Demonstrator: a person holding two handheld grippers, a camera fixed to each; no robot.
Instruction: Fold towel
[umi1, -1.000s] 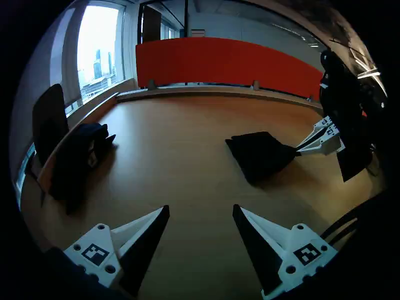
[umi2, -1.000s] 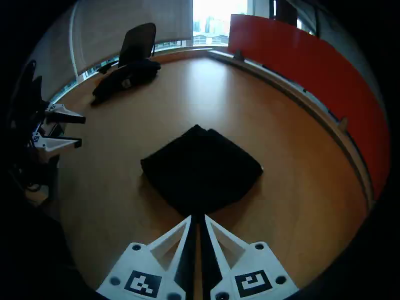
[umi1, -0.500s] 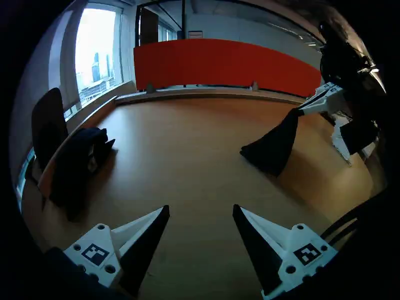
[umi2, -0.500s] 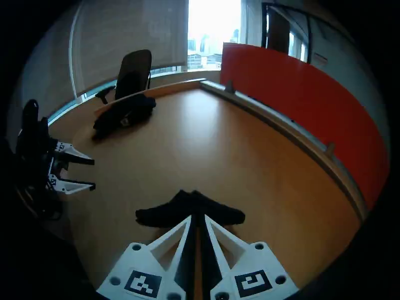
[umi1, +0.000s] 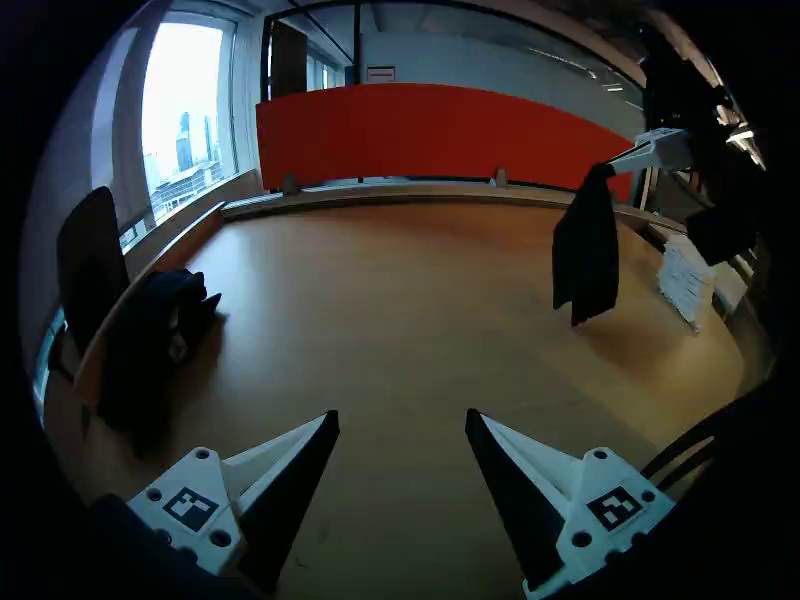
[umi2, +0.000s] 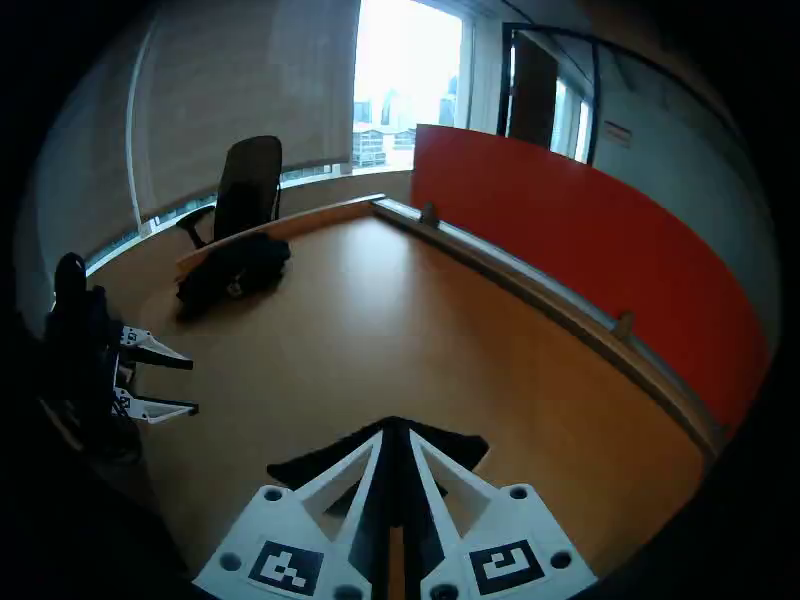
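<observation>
left gripper view shows the right tool (umi1: 604, 169) clamping the towel (umi1: 586, 250), which hangs lengthwise straight down, left tool (umi1: 401, 416) spread wide.

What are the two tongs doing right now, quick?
Left tongs: open, empty.
Right tongs: shut on the black cloth towel, which hangs above the wooden table.

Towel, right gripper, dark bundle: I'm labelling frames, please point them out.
towel (umi1: 585, 250), left gripper view, middle of the hanging cloth.
right gripper (umi2: 396, 436), right gripper view, between its fingertips.
dark bundle (umi1: 150, 335), left gripper view, its middle.
</observation>
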